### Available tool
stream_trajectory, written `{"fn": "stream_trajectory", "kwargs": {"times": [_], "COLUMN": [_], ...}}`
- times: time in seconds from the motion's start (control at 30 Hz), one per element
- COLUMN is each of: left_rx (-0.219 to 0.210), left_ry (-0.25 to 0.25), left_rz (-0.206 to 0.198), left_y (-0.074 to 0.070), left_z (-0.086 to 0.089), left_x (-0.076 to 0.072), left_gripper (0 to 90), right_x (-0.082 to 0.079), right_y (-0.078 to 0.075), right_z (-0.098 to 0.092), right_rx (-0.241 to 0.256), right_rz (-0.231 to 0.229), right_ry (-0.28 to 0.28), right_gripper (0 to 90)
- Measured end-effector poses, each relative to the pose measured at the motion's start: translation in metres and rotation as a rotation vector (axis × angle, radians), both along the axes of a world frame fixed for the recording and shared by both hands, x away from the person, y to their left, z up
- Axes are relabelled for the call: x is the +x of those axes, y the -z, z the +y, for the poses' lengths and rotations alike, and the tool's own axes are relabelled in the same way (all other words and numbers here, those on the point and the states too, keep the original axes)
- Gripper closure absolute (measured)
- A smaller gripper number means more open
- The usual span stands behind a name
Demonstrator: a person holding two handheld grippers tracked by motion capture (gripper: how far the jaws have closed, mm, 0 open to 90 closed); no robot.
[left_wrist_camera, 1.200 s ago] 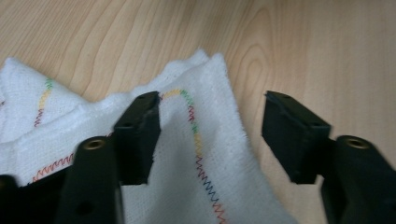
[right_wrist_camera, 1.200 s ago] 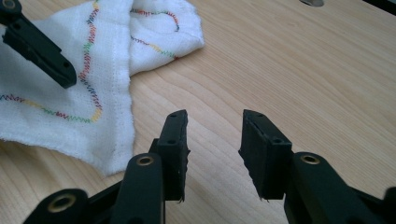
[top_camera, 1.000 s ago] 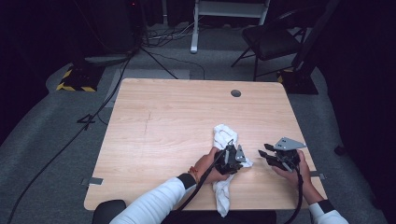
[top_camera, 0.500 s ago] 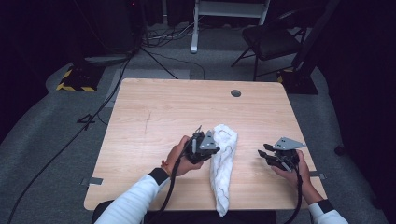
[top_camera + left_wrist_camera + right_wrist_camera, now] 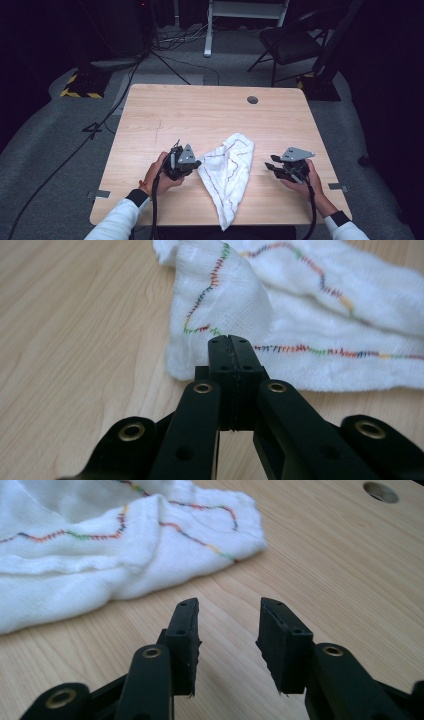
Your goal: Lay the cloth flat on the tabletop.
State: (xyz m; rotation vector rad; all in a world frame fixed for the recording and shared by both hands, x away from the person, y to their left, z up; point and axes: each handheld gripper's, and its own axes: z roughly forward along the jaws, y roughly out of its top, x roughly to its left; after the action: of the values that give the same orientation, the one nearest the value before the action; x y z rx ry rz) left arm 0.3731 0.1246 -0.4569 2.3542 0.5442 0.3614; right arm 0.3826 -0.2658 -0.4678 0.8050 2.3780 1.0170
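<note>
A white cloth [image 5: 227,170] with multicoloured zigzag stitching lies crumpled on the near middle of the wooden table [image 5: 200,115], its lower end hanging over the front edge. My left gripper [image 5: 197,163] sits at the cloth's left edge. In the left gripper view its jaws [image 5: 231,347] are pressed together on a raised fold of the cloth [image 5: 310,305]. To the cloth's right, my right gripper [image 5: 270,167] rests low over bare wood. It stands open [image 5: 227,625] with nothing between the jaws, the cloth [image 5: 100,545] lying a short way ahead to its left.
A round cable hole [image 5: 252,100] sits near the table's far edge, also seen as the hole [image 5: 381,492] in the right gripper view. A dark chair [image 5: 295,45] and floor cables lie beyond the table. Bare wood spreads across the far and left parts.
My left gripper has travelled left from the cloth's middle to its left side, drawing the cloth's edge with it and spreading the cloth wider. The right gripper has stayed put.
</note>
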Motion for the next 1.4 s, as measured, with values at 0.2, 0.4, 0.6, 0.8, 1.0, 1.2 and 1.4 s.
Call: {"fn": "stream_trajectory", "kwargs": {"times": [0.2, 0.4, 0.6, 0.8, 1.0, 1.2, 1.4], "left_rx": [0.04, 0.046, 0.054, 0.049, 0.054, 0.048, 0.057], "left_ry": [0.009, 0.011, 0.016, 0.017, 0.011, -0.01, -0.048], "left_rz": [0.018, 0.04, 0.047, 0.051, 0.048, 0.037, 0.023], "left_y": [0.01, 0.017, 0.021, 0.022, 0.024, 0.022, 0.02], "left_z": [0.0, 0.002, 0.002, 0.002, 0.002, 0.005, 0.008], "left_x": [0.003, 0.006, 0.007, 0.008, 0.009, 0.012, 0.014], "left_gripper": [89.9, 89.9, 89.9, 89.9, 89.9, 89.9, 89.9], "right_x": [0.002, 0.006, 0.015, 0.026, 0.018, 0.014, 0.01], "right_y": [0.002, 0.003, 0.009, 0.019, 0.015, 0.002, -0.017], "right_z": [0.034, 0.061, 0.077, 0.078, 0.078, 0.065, 0.037], "right_rx": [0.0, 0.013, 0.01, 0.006, -0.027, -0.008, 0.039], "right_rz": [0.006, 0.016, 0.058, 0.139, 0.105, 0.068, 0.039], "right_ry": [-0.09, -0.145, -0.146, -0.124, -0.167, -0.146, -0.079], "right_gripper": [61.2, 61.2, 61.4, 63.5, 84.6, 85.9, 86.2]}}
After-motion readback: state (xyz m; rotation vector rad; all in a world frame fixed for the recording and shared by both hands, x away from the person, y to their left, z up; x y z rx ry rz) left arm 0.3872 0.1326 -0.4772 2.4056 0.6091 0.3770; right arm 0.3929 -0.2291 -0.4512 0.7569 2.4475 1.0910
